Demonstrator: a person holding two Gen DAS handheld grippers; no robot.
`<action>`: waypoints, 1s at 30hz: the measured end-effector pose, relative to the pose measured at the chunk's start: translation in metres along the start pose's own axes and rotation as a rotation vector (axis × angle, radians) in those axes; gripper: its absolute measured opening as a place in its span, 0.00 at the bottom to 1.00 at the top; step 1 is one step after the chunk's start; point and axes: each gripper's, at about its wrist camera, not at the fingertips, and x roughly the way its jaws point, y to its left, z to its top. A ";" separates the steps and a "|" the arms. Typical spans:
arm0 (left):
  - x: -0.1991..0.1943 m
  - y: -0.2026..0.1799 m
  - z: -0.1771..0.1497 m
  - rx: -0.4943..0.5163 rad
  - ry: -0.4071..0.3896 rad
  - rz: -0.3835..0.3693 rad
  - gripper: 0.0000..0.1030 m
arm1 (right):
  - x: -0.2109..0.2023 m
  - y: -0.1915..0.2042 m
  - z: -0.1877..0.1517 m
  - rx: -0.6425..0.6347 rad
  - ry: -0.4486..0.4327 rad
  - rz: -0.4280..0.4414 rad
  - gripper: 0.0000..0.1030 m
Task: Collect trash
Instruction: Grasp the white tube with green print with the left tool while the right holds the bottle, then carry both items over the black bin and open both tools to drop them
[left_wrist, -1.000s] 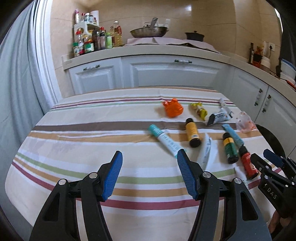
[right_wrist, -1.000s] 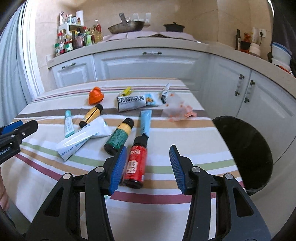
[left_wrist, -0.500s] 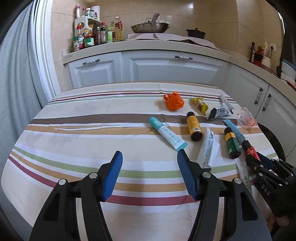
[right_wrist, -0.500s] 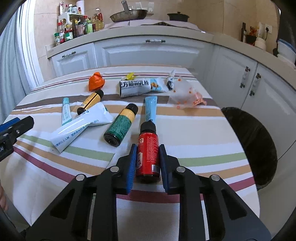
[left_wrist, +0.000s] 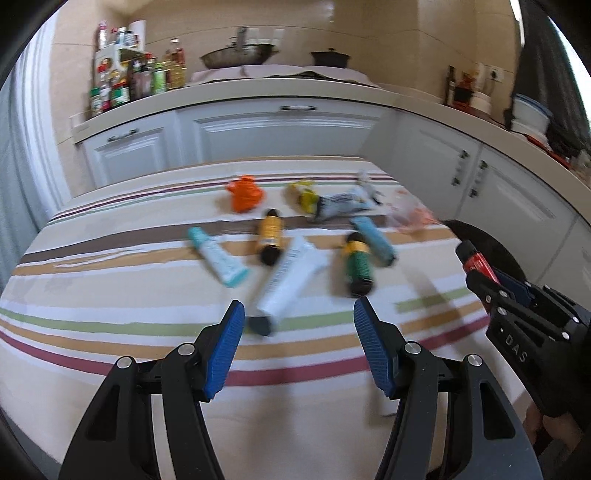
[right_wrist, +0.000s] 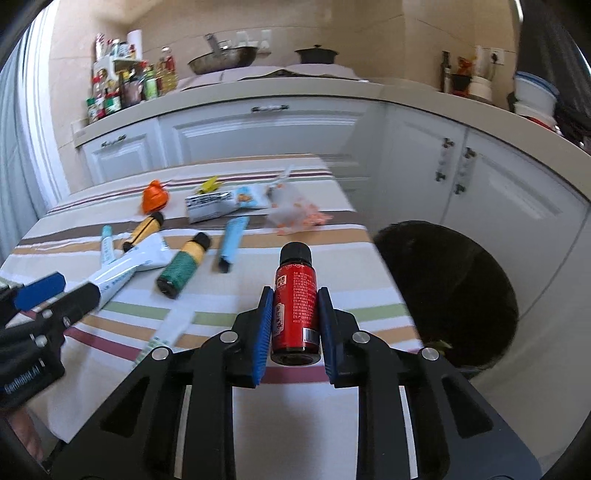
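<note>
Red bottle (right_wrist: 295, 299), clamped between the right gripper's (right_wrist: 293, 325) fingers, could slip short of the black bin (right_wrist: 454, 295); left gripper (left_wrist: 297, 343) gapes empty.

Counted: three small bottles, red (right_wrist: 295, 295), green (right_wrist: 183, 266), yellow (right_wrist: 144, 231); three tubes (right_wrist: 125, 271) (right_wrist: 106, 246) (right_wrist: 232, 242); one orange crumpled wrapper (right_wrist: 155, 195); one printed packet (right_wrist: 225, 203); one bin (right_wrist: 450, 291).
</note>
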 end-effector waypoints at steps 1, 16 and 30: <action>0.000 -0.006 -0.001 0.009 -0.002 -0.008 0.59 | -0.003 -0.006 -0.001 0.010 -0.005 -0.006 0.22; 0.023 -0.050 -0.029 0.106 0.067 -0.019 0.39 | -0.020 -0.057 -0.023 0.101 -0.025 -0.061 0.22; 0.000 -0.059 -0.019 0.124 -0.017 -0.066 0.16 | -0.028 -0.062 -0.015 0.095 -0.055 -0.083 0.22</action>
